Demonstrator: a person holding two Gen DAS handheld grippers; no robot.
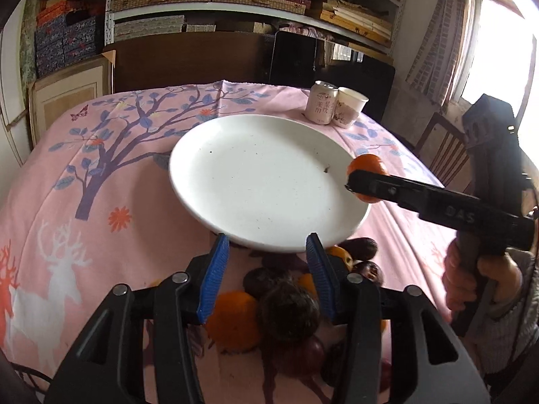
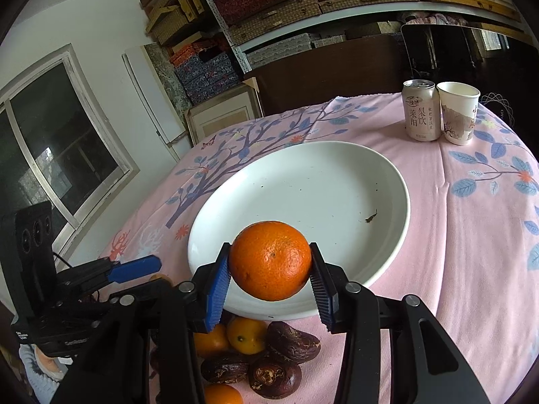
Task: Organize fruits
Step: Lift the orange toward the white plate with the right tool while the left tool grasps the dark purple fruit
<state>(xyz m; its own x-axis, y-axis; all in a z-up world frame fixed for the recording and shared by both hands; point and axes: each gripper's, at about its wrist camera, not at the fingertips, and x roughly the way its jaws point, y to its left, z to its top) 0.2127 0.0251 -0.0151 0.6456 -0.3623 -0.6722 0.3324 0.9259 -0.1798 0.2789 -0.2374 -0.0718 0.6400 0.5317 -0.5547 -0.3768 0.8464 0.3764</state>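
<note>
My right gripper point(image 2: 269, 249) is shut on an orange point(image 2: 269, 259), which hangs over the near rim of the white plate point(image 2: 320, 185). Seen from the left wrist, that gripper point(image 1: 357, 181) holds the orange point(image 1: 369, 165) at the plate's point(image 1: 262, 181) right rim. My left gripper point(image 1: 267, 245) is open just short of the plate's near edge, with nothing between its blue pads. Below it lies a pile of oranges point(image 1: 232, 323) and dark wrinkled fruits point(image 1: 286, 309) on the pink cloth. The right wrist view shows the same oranges point(image 2: 246, 335) and dark wrinkled fruits point(image 2: 291, 340).
A drink can point(image 1: 321, 102) and a paper cup point(image 1: 348, 107) stand at the table's far right corner. A wooden chair point(image 1: 441, 148) is beside the table on the right. Shelves with boxes fill the back wall. A person's hand point(image 1: 471, 279) grips the right tool.
</note>
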